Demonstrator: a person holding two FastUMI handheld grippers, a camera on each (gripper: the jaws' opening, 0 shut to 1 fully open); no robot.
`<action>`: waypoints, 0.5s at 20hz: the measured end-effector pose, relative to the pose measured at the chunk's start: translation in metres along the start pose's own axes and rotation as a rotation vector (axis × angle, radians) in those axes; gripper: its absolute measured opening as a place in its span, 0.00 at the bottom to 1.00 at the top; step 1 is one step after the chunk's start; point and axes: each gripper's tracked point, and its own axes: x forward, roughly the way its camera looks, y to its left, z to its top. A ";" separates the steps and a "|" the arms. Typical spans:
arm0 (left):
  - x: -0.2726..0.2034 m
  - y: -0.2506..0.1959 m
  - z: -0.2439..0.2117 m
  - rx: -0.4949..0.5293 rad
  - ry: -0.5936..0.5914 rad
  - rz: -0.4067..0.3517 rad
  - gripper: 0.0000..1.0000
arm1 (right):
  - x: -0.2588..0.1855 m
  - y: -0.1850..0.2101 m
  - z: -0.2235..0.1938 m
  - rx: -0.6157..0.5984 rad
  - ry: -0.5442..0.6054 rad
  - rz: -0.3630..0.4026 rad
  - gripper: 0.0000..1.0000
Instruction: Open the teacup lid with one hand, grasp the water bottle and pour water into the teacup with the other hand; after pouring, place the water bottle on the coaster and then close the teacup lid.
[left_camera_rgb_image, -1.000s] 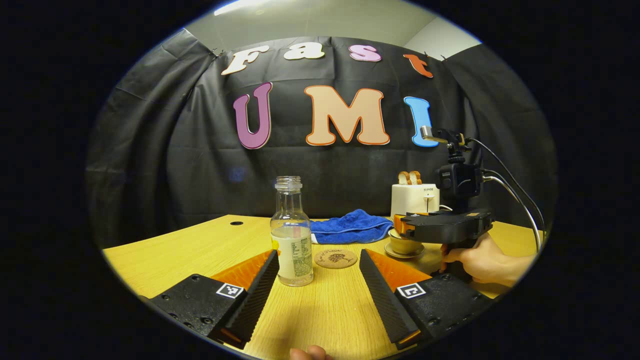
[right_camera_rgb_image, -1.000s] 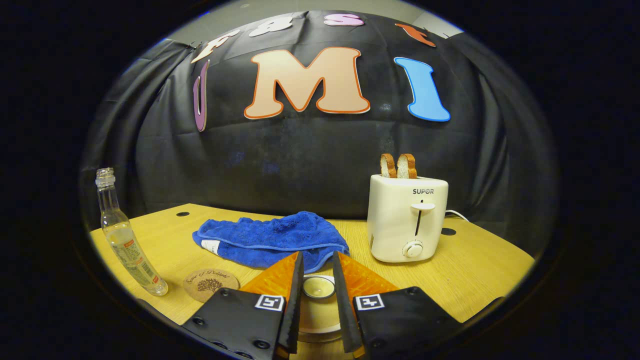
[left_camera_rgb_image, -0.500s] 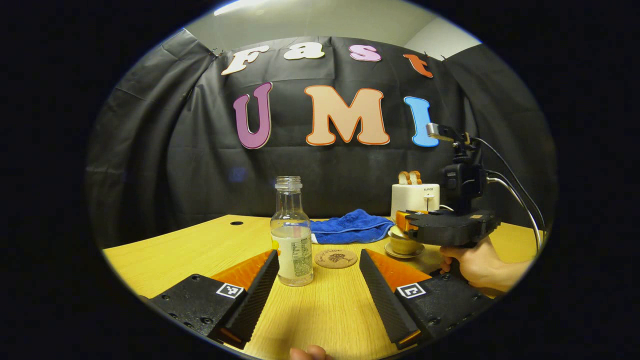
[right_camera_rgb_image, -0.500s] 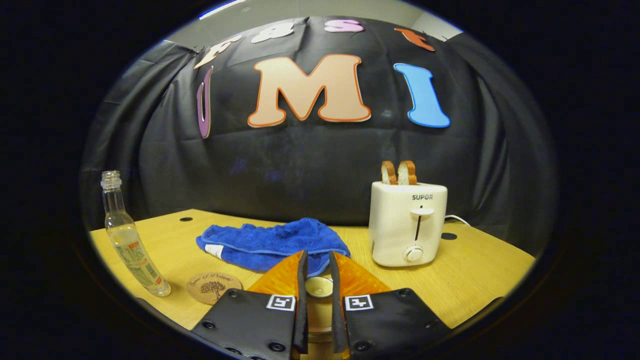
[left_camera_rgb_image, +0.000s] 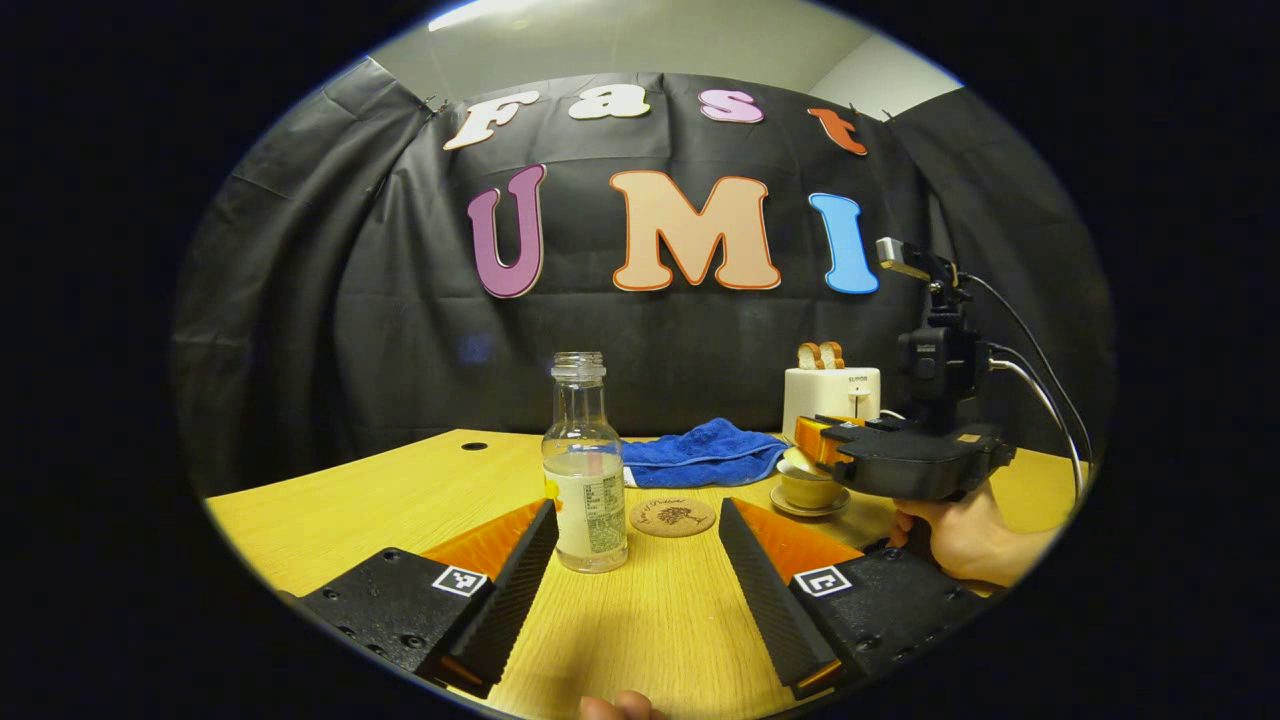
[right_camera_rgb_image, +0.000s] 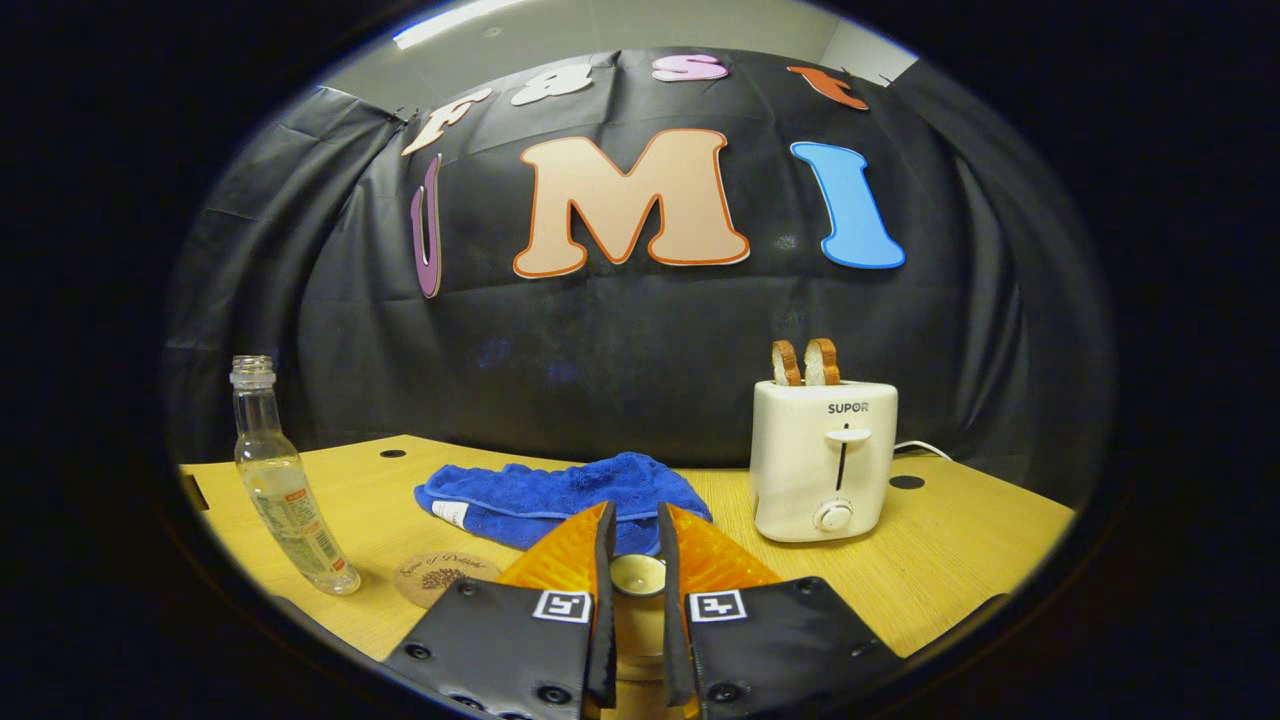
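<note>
1. Bottle (left_camera_rgb_image: 585, 468) upright on bench (left_camera_rgb_image: 330, 500), dead ahead between left claw (left_camera_rgb_image: 637, 555) spread fingers, nearer the left one; coaster (left_camera_rgb_image: 672, 517) just right
2. Lid (right_camera_rgb_image: 637, 574) clamped in right claw (right_camera_rgb_image: 634, 560), above the cup; bottle far left

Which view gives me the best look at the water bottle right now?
The left gripper view: the bottle stands upright and close, just ahead of the open left gripper, beside the coaster. In the right gripper view the bottle sits far off at the left edge, bent by the lens.
</note>
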 end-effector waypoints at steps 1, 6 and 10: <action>0.000 0.000 0.000 0.000 0.000 0.002 0.95 | -0.007 -0.001 0.001 0.001 -0.001 0.007 0.22; 0.000 0.001 0.000 0.000 0.000 0.008 0.95 | -0.040 -0.012 0.007 0.002 -0.019 0.041 0.21; -0.001 0.001 0.001 0.000 -0.001 0.013 0.95 | -0.070 -0.019 0.002 0.001 -0.003 0.062 0.22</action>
